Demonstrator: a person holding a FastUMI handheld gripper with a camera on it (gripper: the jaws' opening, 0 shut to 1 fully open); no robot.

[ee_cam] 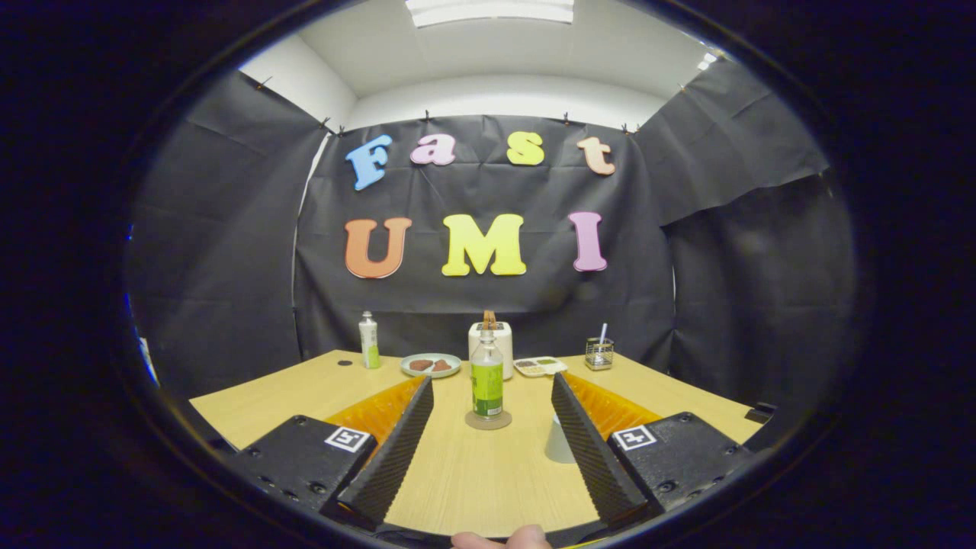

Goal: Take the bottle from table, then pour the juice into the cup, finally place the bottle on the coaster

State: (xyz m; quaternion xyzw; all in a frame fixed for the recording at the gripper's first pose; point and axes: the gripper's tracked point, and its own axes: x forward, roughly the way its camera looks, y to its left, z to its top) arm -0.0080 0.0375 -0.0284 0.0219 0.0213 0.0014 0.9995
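Note:
A clear bottle [487, 377] with a green label stands upright on a round coaster [488, 420] on the wooden table [267, 408], just ahead of my fingers and midway between them. My gripper [492, 393] is open with nothing between its fingers. A white cup [559, 442] stands on the table right beside the inner face of the right finger [591, 450], partly hidden by it.
Along the table's far edge stand a white bottle with a green label [369, 341], a plate with brown food [431, 365], a white container [491, 345], a small tray [540, 367] and a wire holder [599, 354]. A fingertip of a person [499, 538] shows below.

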